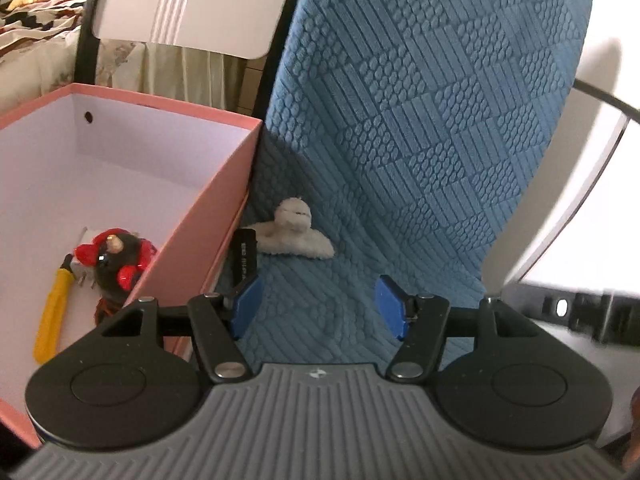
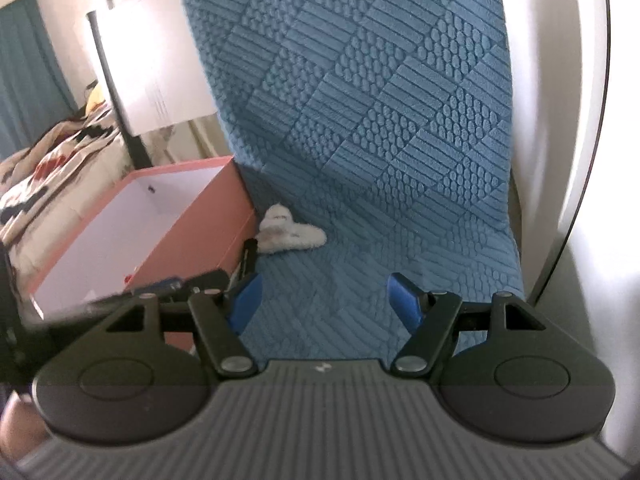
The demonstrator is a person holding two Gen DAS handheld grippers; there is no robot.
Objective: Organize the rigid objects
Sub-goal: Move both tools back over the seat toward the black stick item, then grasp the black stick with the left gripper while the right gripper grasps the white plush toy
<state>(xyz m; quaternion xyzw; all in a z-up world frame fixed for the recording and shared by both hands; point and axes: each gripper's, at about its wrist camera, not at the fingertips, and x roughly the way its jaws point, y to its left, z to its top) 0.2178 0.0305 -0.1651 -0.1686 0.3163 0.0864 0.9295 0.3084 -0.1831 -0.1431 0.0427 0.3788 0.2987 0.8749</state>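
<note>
A pink box [image 1: 208, 200] with a white inside stands on the left of a chair covered in blue quilted fabric [image 1: 400, 120]. In the box lie a yellow-handled tool [image 1: 52, 316] and a red and dark toy [image 1: 116, 256]. A black rectangular object [image 1: 245, 256] leans beside the box's right wall, just beyond my left gripper's left fingertip. A white plush toy [image 1: 294, 234] lies on the seat behind it. My left gripper [image 1: 318, 306] is open and empty above the seat. My right gripper [image 2: 326, 302] is open and empty; the box [image 2: 192, 224], plush [image 2: 286, 234] and black object [image 2: 249, 258] lie ahead to its left.
A second white chair back [image 1: 180, 0] stands behind the box. A bed with a patterned cover [image 2: 48, 160] lies at the far left. The other gripper's dark body [image 1: 580, 312] shows at the right edge. The blue fabric rises up the chair back.
</note>
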